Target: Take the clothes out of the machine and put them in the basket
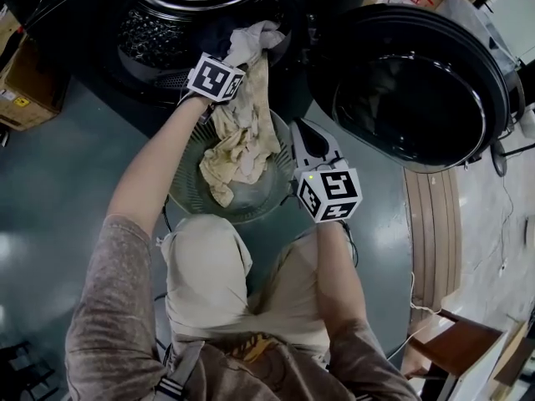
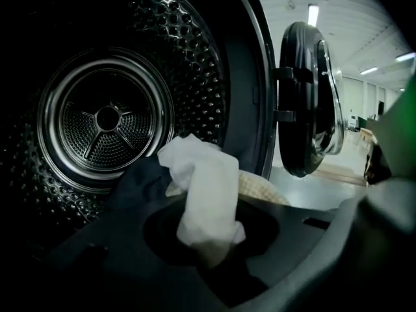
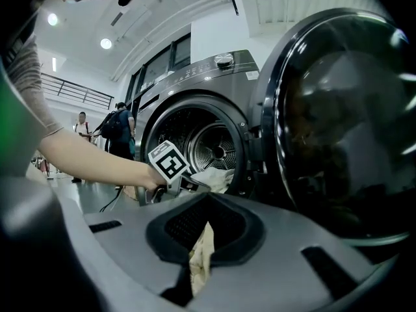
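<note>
Two grippers, each clamped on laundry.
Left gripper [image 1: 244, 55] pinches a white cloth [image 2: 203, 197] at the machine [image 1: 159, 23] mouth; right gripper [image 3: 198, 265] pinches a cream towel [image 1: 242, 140] draping from there into the basket [image 1: 191, 205].

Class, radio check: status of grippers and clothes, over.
Left gripper shut on white cloth at machine mouth. Right gripper shut on cream cloth, draped into basket. Door open, nothing in the way.

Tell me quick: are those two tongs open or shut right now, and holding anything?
Left tongs: shut on a white cloth.
Right tongs: shut on a cream cloth.
</note>
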The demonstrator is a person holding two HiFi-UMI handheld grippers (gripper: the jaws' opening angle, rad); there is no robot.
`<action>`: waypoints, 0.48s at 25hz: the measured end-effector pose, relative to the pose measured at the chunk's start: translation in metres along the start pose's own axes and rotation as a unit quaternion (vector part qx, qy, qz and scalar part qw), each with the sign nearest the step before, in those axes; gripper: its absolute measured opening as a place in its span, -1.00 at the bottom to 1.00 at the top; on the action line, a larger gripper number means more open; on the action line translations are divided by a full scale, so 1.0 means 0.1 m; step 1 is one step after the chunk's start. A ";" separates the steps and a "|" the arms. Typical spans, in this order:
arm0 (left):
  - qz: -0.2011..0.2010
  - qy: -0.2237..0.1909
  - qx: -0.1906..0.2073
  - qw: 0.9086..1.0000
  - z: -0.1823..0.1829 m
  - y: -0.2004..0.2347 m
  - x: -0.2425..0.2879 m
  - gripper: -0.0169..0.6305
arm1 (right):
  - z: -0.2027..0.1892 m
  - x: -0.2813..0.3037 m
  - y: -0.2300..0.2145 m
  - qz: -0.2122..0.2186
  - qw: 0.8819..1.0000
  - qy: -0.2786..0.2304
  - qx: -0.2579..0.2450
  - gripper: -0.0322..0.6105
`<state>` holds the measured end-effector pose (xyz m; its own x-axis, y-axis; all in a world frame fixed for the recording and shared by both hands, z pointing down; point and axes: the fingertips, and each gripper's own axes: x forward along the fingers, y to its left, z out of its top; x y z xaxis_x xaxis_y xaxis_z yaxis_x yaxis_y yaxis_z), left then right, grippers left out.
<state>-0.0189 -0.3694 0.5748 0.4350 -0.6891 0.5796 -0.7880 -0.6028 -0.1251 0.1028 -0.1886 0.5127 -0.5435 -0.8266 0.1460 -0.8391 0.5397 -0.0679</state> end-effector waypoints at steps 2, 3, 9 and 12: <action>-0.010 -0.006 -0.002 1.000 -0.01 -0.05 -0.12 -0.66 | -0.01 0.01 -0.02 -0.001 1.000 -0.002 0.003 -0.90; -0.015 -0.009 -0.002 1.000 -0.01 -0.08 -0.19 -0.67 | -0.02 0.01 -0.03 -0.001 1.000 -0.002 0.004 -0.90; -0.045 -0.034 0.010 0.998 -0.09 -0.29 -0.79 -0.67 | -0.10 0.08 -0.04 0.007 1.000 -0.001 0.000 -0.90; -0.053 -0.036 0.001 0.998 -0.22 -0.39 -1.10 -0.67 | -0.10 0.11 -0.05 0.012 1.000 -0.011 0.005 -0.90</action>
<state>-0.0457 -0.2610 0.5340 0.5457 -0.6486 0.5306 -0.7353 -0.6743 -0.0680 0.1009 -0.1984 0.5244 -0.5637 -0.8168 0.1228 -0.8260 0.5579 -0.0808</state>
